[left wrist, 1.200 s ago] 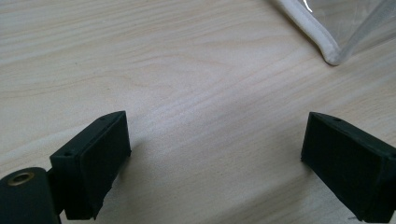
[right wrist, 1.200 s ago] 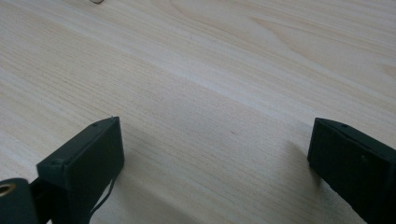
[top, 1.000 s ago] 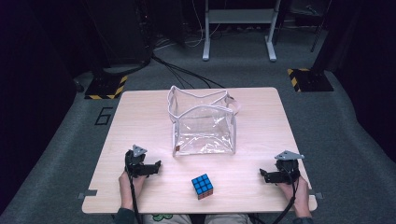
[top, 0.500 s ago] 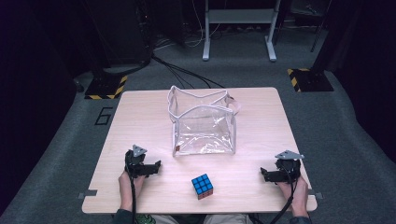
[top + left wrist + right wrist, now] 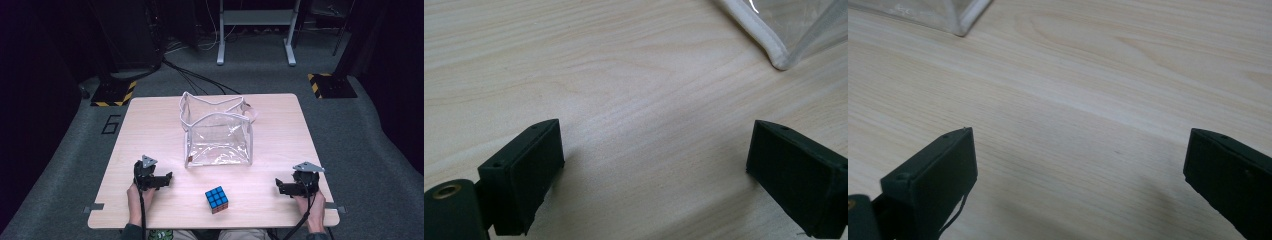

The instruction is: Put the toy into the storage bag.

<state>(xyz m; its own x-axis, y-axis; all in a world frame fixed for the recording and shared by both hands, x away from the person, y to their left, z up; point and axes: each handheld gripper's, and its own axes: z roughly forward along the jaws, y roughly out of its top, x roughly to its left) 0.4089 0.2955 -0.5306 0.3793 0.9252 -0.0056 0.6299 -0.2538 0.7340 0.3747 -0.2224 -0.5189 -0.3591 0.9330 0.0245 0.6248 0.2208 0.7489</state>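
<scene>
A clear plastic bag [image 5: 218,134] with white trim stands open-topped at the middle of the wooden table [image 5: 150,130]. A puzzle cube [image 5: 216,199] with a blue top face lies near the front edge, between my hands. My left gripper [image 5: 162,178] rests on the table at the front left, open, nothing between its jaws [image 5: 654,170]. A corner of the bag [image 5: 781,47] lies ahead of it to the right. My right gripper [image 5: 282,187] rests at the front right, open and empty [image 5: 1078,175], with a bag corner [image 5: 960,20] far ahead on its left.
Black cables [image 5: 200,77] run over the grey floor behind the table. A metal stand [image 5: 255,30] is at the back. Yellow-black striped bases [image 5: 112,92] [image 5: 330,85] sit at both far corners. A "6" [image 5: 111,123] marks the floor left of the table.
</scene>
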